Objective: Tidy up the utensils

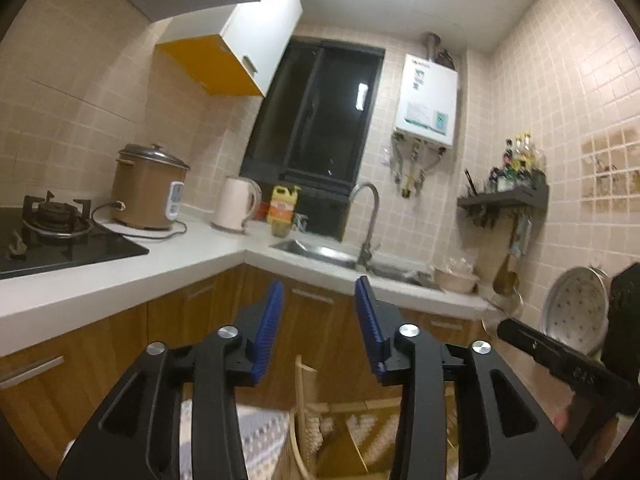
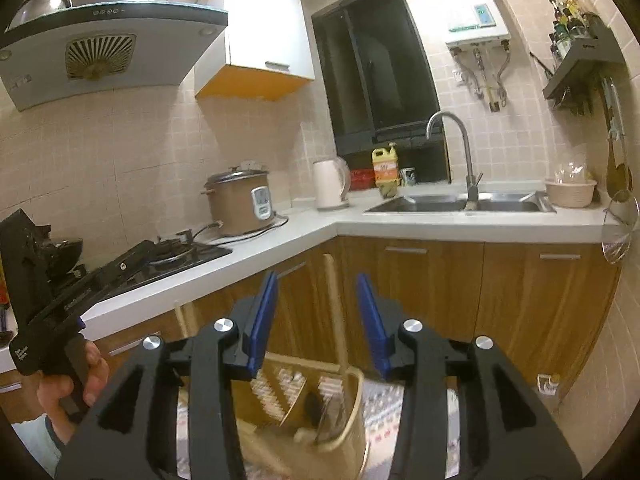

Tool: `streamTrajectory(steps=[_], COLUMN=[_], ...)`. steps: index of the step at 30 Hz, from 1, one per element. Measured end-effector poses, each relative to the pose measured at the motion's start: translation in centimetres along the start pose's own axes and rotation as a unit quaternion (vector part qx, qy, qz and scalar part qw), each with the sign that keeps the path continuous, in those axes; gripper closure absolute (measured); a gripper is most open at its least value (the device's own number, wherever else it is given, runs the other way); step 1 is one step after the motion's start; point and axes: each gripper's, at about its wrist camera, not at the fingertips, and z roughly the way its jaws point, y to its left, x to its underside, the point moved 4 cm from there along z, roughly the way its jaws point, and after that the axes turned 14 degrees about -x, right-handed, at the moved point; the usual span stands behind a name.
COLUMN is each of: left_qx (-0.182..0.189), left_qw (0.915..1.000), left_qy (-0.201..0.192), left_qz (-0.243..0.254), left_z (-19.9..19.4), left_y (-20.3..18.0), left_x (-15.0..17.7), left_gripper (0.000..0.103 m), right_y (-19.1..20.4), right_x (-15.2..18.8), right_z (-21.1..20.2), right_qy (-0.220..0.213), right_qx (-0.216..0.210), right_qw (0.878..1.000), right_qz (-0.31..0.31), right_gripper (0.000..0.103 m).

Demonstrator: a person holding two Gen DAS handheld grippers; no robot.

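My left gripper (image 1: 319, 294) is open and empty, held up in the air facing the kitchen corner. My right gripper (image 2: 316, 286) is open and empty too, above a light wooden utensil holder (image 2: 320, 408) with dividers that sits below it on a patterned cloth. A dark-handled utensil (image 2: 320, 412) stands in the holder. The holder also shows low in the left wrist view (image 1: 316, 412), partly hidden by my fingers. The right gripper's body shows at the right of the left wrist view (image 1: 560, 364), and the left one at the left of the right wrist view (image 2: 44, 292).
An L-shaped white counter (image 2: 304, 232) carries a gas stove (image 2: 160, 258), a rice cooker (image 2: 240, 202), a kettle (image 2: 330, 184) and a sink (image 2: 460, 202) with a tap. A pink bowl (image 2: 570, 192) sits by the sink. Ladles and a strainer hang on the right wall (image 2: 618, 176).
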Motion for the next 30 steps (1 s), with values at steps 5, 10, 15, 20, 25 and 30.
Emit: streamTrajectory(steps=[5,10,15,20,25,30], left_qx=[-0.009,-0.023,-0.06,-0.105,-0.12,-0.109], left_qw=[0.9995,0.9975,0.9939,0.988,0.9845,0.9856], left_qy=[0.021,0.063,0.088,0.088,0.074,0.085], left_qz=[0.023,0.019,0.03,0.07,0.104,0.098], left_z=[-5.0,-8.5,-11.1,-12.1,-12.0,-11.4], left_y=[0.2,1.0,1.6,1.1,0.5,0.7], left_x=[0.8,3.2,6.4,10.1,12.7,13.3], left_gripper=[0.031,0.025,0.022,0.018,0.018,0.017], right_y=[2.9,6.2,7.9,8.5,8.6,9.1], right_x=[0.9,3.2,7.5,11.2,12.9,13.6], right_z=[-4.0,-7.1,-8.5,-8.1,-8.0,-7.9], right_qy=[0.019,0.037,0.058,0.065,0.043,0.033], right_qx=[0.026,0.064,0.086,0.133,0.177,0.192], right_qw=[0.999,0.997,0.995,0.989,0.983,0.979], right_qz=[-0.005,-0.023,-0.007,-0.019,-0.038,-0.067], right_gripper=[0.039,0.03,0.025,0.025,0.025,0.025])
